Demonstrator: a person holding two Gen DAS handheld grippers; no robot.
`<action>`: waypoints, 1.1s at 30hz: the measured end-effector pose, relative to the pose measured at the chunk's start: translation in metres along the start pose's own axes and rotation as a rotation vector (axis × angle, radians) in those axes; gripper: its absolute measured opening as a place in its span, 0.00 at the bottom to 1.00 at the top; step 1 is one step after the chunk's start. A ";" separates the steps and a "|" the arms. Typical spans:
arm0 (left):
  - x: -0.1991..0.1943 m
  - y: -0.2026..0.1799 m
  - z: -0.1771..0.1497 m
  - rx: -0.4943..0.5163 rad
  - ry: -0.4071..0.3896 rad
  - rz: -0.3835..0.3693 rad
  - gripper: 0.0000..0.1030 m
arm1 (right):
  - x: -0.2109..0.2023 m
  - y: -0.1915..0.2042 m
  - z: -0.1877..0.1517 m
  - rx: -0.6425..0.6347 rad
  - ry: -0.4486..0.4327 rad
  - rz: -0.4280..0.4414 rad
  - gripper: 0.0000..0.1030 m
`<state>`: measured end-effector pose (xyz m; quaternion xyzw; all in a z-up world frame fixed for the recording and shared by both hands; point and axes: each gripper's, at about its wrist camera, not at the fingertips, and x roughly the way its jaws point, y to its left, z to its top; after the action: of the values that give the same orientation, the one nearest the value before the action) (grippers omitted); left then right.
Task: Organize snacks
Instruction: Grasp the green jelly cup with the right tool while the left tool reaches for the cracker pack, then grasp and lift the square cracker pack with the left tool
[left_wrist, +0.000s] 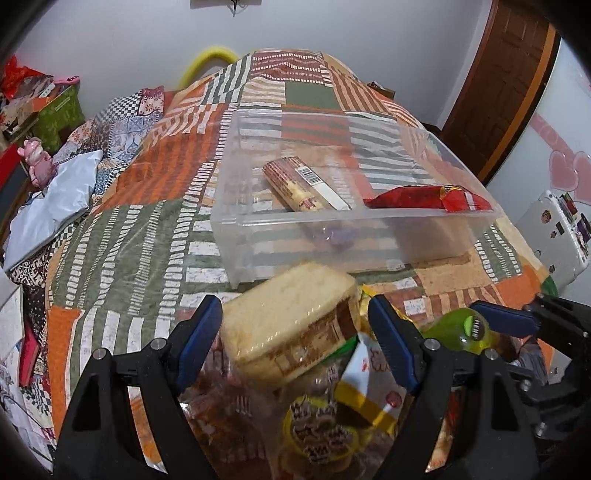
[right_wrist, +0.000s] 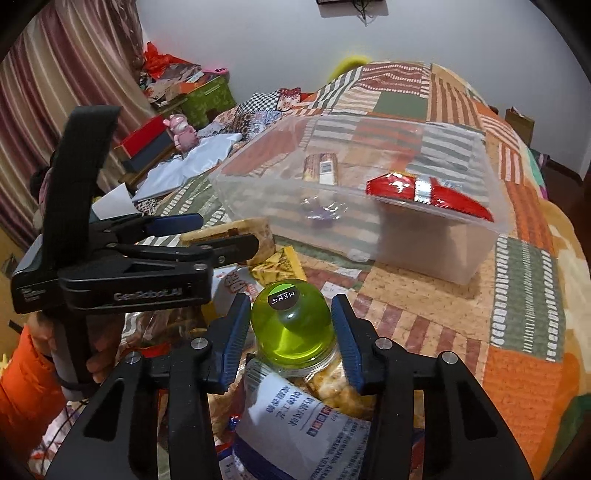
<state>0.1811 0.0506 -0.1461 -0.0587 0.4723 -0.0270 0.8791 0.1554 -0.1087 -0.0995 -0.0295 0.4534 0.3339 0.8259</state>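
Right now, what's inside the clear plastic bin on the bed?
The clear bin holds a brown cracker sleeve, a red snack packet leaning on its near rim, and a small purple wrapped piece. What lies beneath the red packet is hidden.

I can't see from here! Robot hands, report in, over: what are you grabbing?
Left tongs open around wrapped cake. Right tongs open around green-capped jar. Clear bin ahead holds two snacks. Path unblocked.

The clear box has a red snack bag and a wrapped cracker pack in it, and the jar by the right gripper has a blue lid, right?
Not quite: the jar's lid is green, not blue, as the right wrist view shows. The clear box does hold a red snack bag and a wrapped cracker pack, and the jar sits between the right gripper's fingers.
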 end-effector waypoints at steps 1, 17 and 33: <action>0.001 0.000 0.000 -0.001 0.005 -0.001 0.79 | -0.001 -0.001 0.001 0.002 -0.003 -0.003 0.41; 0.001 -0.009 0.001 0.053 -0.029 0.000 0.48 | -0.017 -0.017 0.008 0.051 -0.064 -0.035 0.41; -0.018 -0.001 -0.010 0.045 -0.052 0.044 0.75 | -0.025 -0.024 0.012 0.069 -0.088 -0.041 0.41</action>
<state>0.1630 0.0502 -0.1367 -0.0289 0.4499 -0.0167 0.8925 0.1690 -0.1365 -0.0791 0.0043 0.4273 0.3019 0.8522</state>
